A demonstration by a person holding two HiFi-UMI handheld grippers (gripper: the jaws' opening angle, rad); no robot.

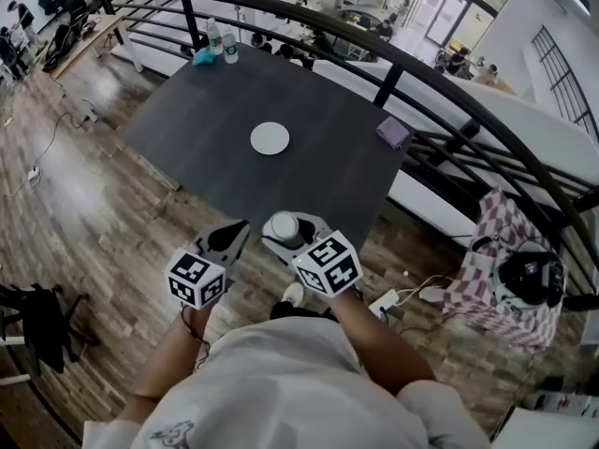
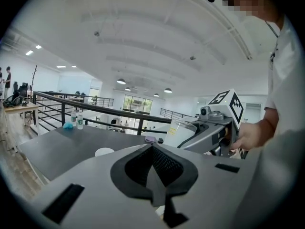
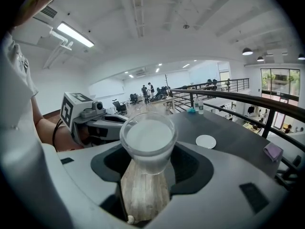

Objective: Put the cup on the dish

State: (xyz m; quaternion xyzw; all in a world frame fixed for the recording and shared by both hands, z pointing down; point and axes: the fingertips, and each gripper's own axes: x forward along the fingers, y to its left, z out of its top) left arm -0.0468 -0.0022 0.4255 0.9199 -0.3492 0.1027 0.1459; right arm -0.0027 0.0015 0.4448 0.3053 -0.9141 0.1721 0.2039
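A small white dish (image 1: 270,138) lies near the middle of the dark table (image 1: 337,171); it also shows in the left gripper view (image 2: 104,151) and the right gripper view (image 3: 206,141). My right gripper (image 1: 284,234) is shut on a clear cup (image 1: 284,226), held upright short of the table's near edge, over the wooden floor. Seen along the right jaws, the cup (image 3: 147,140) fills the gap between them. My left gripper (image 1: 236,234) is beside it on the left, shut and holding nothing. The cup (image 2: 183,127) also appears from the left gripper.
Two bottles (image 1: 221,41) and a teal object (image 1: 202,56) stand at the table's far left corner, a purple object (image 1: 394,132) at its right edge. A black railing (image 1: 421,73) curves behind the table. A checkered bag (image 1: 501,260) and cables lie on the floor at right.
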